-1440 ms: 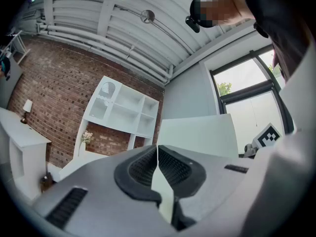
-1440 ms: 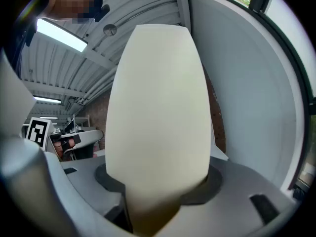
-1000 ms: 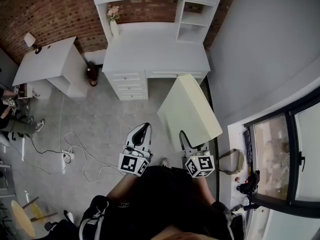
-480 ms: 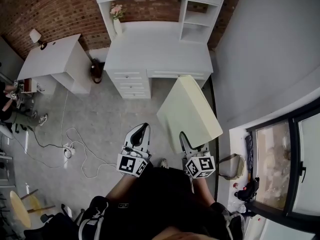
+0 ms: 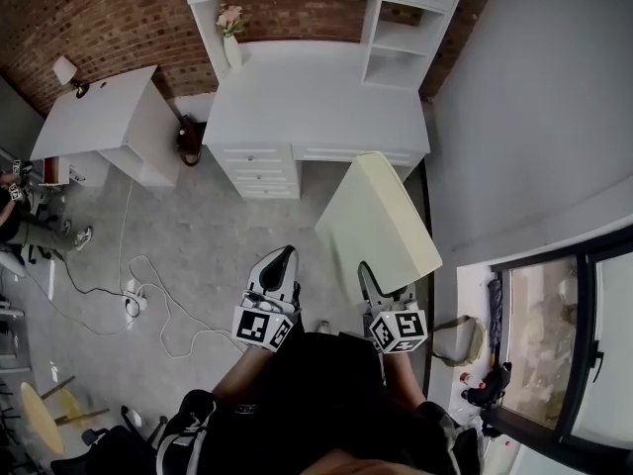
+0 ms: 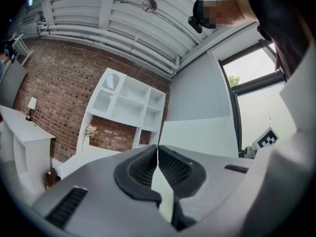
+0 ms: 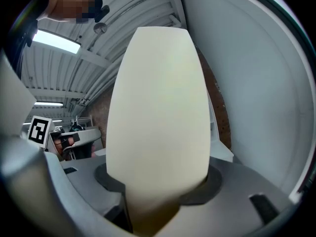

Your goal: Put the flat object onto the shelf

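We find the flat board (image 5: 381, 221), a pale cream slab, clamped at its near end in the jaws of the right gripper (image 5: 368, 283). In the right gripper view the slab fills the space between the two jaws, and both press on its faces. The board stands out from the gripper away from the person and is carried clear of the floor (image 5: 208, 236). In the head view its far end lies over the front right corner of the white counter (image 5: 316, 107). We cannot tell from that view whether the two touch. The board is not on the shelf (image 5: 396, 55), which rises at the back right of the counter against the brick wall (image 5: 109, 18).

The left gripper (image 5: 280, 265) is held just beside the right one, on the person's left. Its jaws are closed, with the pads meeting at the tips and nothing between them. It is apart from the board.

We also note:
- A vase of flowers (image 5: 229, 46) stands at the back left of the counter.
- A second white desk (image 5: 94, 127) stands to the left, well apart.
- Loose cables (image 5: 148, 300) lie on the floor to the left of the person.
- A window (image 5: 554, 334) is at the right.
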Motion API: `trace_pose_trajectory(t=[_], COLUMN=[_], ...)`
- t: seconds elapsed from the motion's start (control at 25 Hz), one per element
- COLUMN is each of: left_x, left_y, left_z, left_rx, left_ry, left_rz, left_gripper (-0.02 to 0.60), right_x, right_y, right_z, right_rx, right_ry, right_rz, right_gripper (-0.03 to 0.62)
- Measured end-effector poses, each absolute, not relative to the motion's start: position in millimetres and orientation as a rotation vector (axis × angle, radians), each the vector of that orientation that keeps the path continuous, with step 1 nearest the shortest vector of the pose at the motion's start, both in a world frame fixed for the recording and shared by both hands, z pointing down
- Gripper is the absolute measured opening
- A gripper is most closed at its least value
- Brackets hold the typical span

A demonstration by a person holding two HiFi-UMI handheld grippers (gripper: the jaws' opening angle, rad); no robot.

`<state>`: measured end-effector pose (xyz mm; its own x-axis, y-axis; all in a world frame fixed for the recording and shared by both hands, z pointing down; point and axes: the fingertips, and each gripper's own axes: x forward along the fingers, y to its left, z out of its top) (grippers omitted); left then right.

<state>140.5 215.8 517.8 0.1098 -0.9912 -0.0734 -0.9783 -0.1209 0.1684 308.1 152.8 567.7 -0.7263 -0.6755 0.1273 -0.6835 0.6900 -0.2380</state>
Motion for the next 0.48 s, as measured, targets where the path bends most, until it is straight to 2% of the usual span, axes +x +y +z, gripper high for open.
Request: trace_pose_trajectory(t=[0.48], left_x=[4.8], left_y=[69.1], left_z=[498.1], left_rx=[2.373], left_ry=[-1.949], left_rz=[-0.313], left_gripper=[0.015], right_x=[163.2], right_y=[3.5], right_z=[537.1], right_rx=[1.220], right_ry=[-2.858], right_rz=[0.355], right_gripper=[0.281])
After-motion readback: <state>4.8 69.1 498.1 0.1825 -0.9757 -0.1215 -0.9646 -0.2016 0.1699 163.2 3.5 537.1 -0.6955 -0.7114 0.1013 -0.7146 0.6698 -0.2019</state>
